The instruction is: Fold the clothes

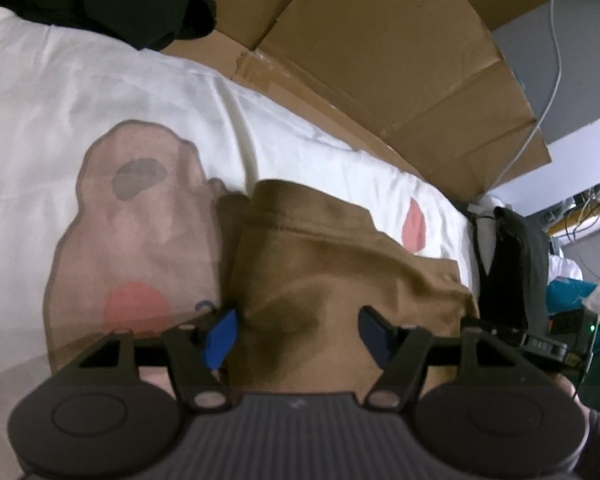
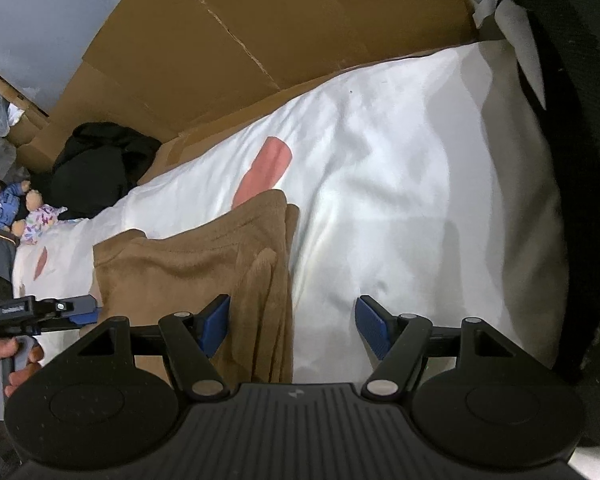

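Your left gripper (image 1: 296,330) hangs low over the soft tan-brown fleece garment (image 1: 340,260), its blue-padded fingers (image 1: 220,336) spread wide with nothing between them; the brown fabric lies underneath the gap, and whether the pads touch it you cannot tell from this view. Your right gripper (image 2: 294,330) is equally wide open and holds nothing. Its left pad (image 2: 214,326) sits over the right-hand edge of the brown garment (image 2: 204,264), while its right pad is above bare bedding.

The garment lies bunched and partly folded on the white bed cover printed with pale brown and coral-pink cartoon shapes (image 1: 100,92). In the right wrist view, a stitched hem runs across the garment's upper part and several layers stack along its right edge, next to a pink patch of the print (image 2: 266,170). In the left wrist view, the garment rests just beside a large brown printed figure (image 1: 140,216).

Flattened brown cardboard sheets (image 1: 380,60) stand along the far side of the bed. A heap of black clothing (image 2: 100,164) lies at the bed's far end, and beside it sit two small stuffed bears in patterned outfits (image 2: 16,208). A white cable (image 1: 548,80) trails across the cardboard. From the right wrist camera you can see your left hand (image 2: 4,364) gripping the other tool's grey handle.
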A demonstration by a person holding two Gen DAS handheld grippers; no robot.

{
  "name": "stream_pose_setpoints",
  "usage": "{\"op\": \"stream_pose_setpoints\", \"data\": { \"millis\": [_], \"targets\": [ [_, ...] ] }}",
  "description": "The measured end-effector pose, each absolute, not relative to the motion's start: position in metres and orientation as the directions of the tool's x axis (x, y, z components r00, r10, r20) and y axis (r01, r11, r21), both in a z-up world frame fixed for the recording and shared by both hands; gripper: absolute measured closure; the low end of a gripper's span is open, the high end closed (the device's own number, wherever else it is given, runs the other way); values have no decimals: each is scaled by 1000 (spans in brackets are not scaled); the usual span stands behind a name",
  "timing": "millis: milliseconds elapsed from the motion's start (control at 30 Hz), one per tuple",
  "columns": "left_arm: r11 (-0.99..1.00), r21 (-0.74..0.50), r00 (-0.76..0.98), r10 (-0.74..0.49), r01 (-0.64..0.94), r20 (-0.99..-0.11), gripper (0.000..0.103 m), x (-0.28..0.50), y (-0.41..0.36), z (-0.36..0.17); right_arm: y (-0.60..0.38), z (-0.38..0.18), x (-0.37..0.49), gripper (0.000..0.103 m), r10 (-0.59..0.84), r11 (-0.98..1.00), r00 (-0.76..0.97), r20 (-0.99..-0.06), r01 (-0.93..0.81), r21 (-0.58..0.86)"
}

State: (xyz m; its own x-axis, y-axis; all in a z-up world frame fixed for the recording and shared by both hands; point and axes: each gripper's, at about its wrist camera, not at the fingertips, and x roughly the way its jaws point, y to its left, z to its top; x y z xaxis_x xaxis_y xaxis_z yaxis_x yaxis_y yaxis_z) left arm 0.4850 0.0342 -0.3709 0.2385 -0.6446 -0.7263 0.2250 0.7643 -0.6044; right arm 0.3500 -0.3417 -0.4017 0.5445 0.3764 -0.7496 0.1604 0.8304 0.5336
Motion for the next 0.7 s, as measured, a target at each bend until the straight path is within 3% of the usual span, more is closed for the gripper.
{"op": "stream_pose_setpoints", "data": {
  "millis": [533, 633, 700],
  "targets": [
    [777, -591, 259, -629, 216, -733, 41, 484, 44, -373, -322, -400, 355, 31, 393, 836, 525, -755, 139, 532],
    [766, -604, 256, -643, 219, -722, 51, 486, 42, -374, -324, -404, 357, 31, 394, 830, 528, -752, 147, 538],
    [761, -610, 253, -648, 218, -718, 51, 488, 41, -377, -324, -405, 358, 31, 395, 831, 529, -751, 144, 538]
  ]
}}
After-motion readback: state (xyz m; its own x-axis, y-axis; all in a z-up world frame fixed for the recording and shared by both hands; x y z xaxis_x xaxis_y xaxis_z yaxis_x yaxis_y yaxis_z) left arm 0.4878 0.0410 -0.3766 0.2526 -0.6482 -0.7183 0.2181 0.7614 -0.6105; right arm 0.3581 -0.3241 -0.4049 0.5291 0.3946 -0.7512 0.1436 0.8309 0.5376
